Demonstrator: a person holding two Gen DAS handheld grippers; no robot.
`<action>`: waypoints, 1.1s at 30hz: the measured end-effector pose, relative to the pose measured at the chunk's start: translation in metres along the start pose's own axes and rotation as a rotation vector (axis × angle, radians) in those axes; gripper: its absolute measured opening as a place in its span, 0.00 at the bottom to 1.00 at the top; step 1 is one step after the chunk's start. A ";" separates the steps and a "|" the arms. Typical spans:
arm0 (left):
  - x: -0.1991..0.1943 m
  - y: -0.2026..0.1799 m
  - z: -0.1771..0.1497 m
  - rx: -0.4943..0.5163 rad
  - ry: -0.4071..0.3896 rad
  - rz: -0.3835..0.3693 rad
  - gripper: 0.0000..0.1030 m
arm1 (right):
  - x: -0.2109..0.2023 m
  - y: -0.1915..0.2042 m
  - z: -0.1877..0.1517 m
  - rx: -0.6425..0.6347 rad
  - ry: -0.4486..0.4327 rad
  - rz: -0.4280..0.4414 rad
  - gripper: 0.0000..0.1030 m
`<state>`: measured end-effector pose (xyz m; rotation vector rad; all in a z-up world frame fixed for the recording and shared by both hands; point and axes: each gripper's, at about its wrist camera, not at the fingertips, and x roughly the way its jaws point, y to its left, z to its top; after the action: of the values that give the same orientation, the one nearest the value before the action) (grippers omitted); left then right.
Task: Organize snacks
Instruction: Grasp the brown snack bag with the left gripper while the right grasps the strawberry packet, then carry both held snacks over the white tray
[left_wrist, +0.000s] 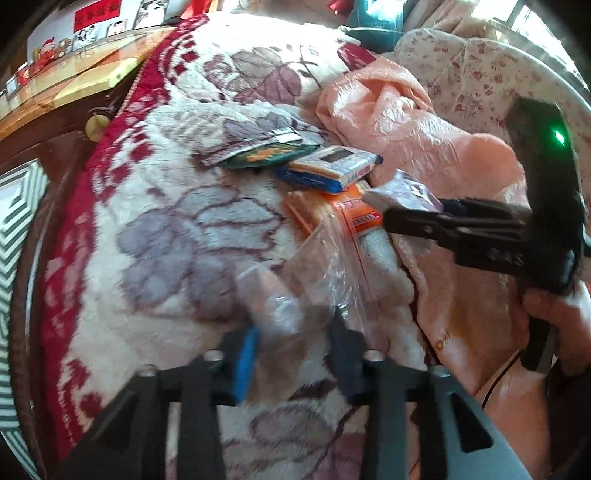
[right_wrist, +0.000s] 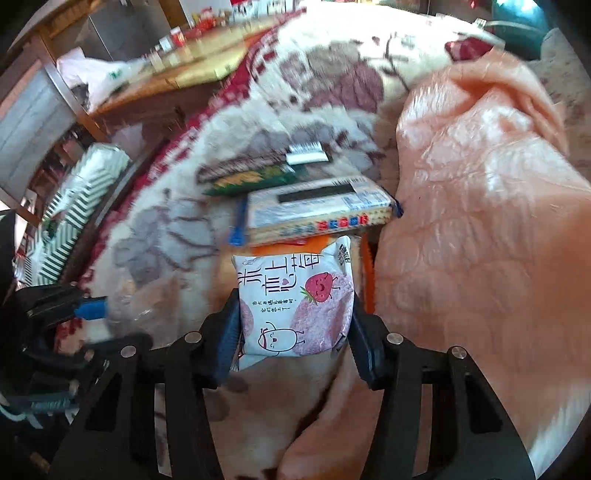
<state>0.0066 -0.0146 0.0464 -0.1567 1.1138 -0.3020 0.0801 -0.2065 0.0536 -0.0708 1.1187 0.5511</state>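
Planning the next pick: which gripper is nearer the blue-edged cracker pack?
Right. The right gripper, holding the strawberry packet, sits just short of the cracker pack; the left gripper is farther back, at the clear bag.

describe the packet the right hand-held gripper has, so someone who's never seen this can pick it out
On the floral blanket beside the peach quilt lies a row of snack packs. Nearest in the right wrist view, clamped between the fingers of the right hand-held gripper, is the white and pink packet. Unlike the blue-edged cracker pack and the orange pack behind it, it carries a cartoon strawberry.
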 end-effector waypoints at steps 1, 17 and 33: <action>-0.005 0.004 -0.002 -0.005 -0.006 0.001 0.30 | -0.004 0.004 -0.002 0.006 -0.014 0.005 0.51; 0.019 0.007 0.005 -0.166 0.008 -0.006 0.88 | -0.015 -0.001 -0.034 0.144 -0.052 0.063 0.51; -0.023 0.037 -0.014 -0.113 -0.070 0.130 0.40 | -0.023 0.039 -0.032 0.061 -0.095 0.126 0.51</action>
<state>-0.0094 0.0281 0.0501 -0.1928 1.0668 -0.1165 0.0282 -0.1922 0.0673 0.0790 1.0509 0.6259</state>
